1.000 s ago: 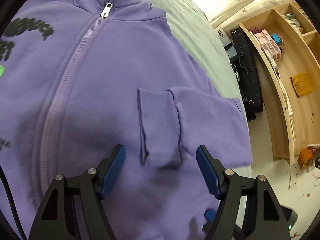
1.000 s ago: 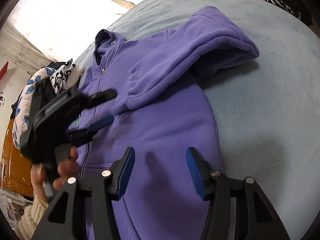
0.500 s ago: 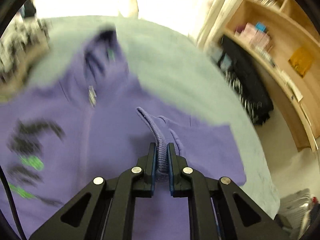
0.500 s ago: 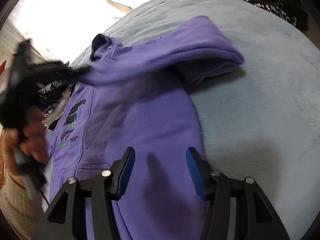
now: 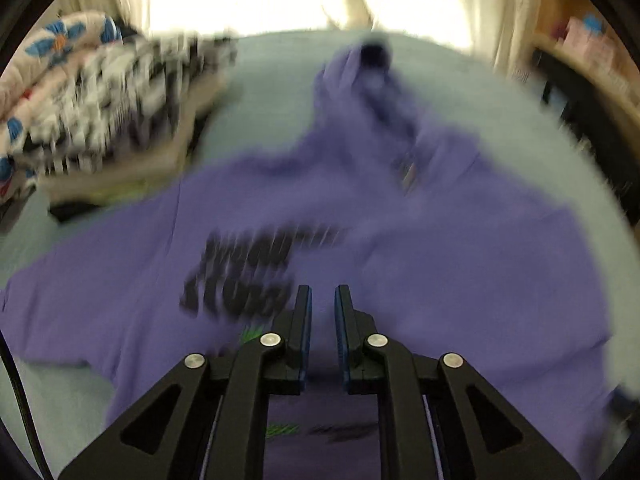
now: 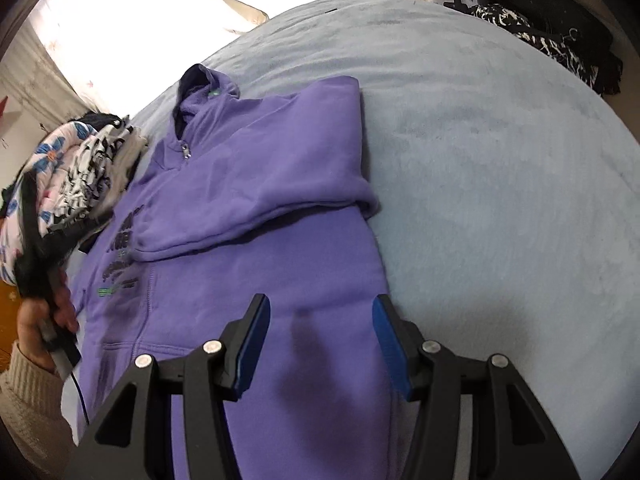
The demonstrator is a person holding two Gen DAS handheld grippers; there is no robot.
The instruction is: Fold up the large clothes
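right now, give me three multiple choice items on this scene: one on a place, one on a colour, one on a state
1. Where does the folded sleeve lie?
A. across the hoodie's chest
B. off the bed
C. under the clothes pile

2. What colour is the hoodie?
A. red
B. purple
C. white

3. How do the right gripper jaws stand?
A. clamped on the hem
B. holding the zipper
C. wide apart, empty

Answers: A, its cuff end rests by the black print; B, the whole garment on the pale blue bed is purple; C, only cloth shows far below the gap.
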